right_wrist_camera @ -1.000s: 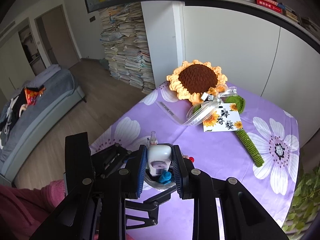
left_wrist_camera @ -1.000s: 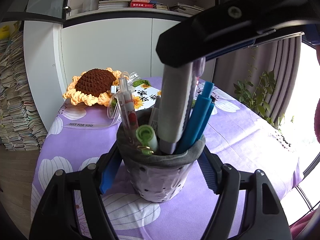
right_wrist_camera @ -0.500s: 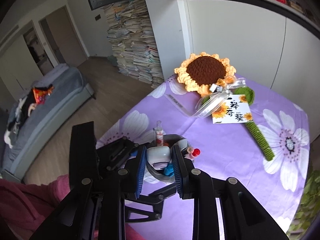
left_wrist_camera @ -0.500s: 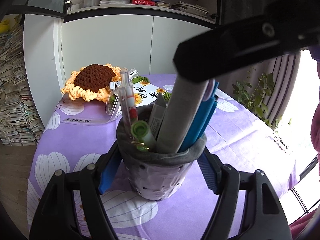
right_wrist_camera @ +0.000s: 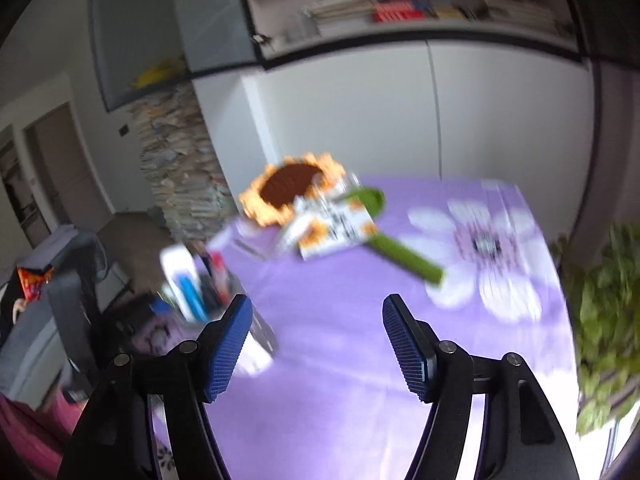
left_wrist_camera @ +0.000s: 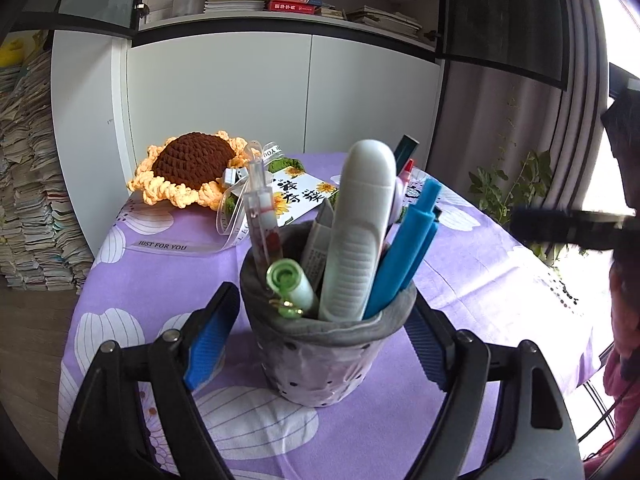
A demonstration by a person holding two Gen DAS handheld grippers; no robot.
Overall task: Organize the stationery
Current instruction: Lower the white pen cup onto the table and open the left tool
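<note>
Between the left gripper's (left_wrist_camera: 320, 344) spread jaws stands the pen holder (left_wrist_camera: 326, 344); right gripper (right_wrist_camera: 316, 344) gapes empty.

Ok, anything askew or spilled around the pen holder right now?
Nothing spilled. The pen holder stands upright between the left gripper's open fingers, pens leaning loosely inside. The fat white correction tape sticks up tallest. The right wrist view is blurred.

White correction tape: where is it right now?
Left wrist view: the white correction tape stands upright in the grey pen cup, centre frame, between the green-capped marker and the blue pens.
</note>
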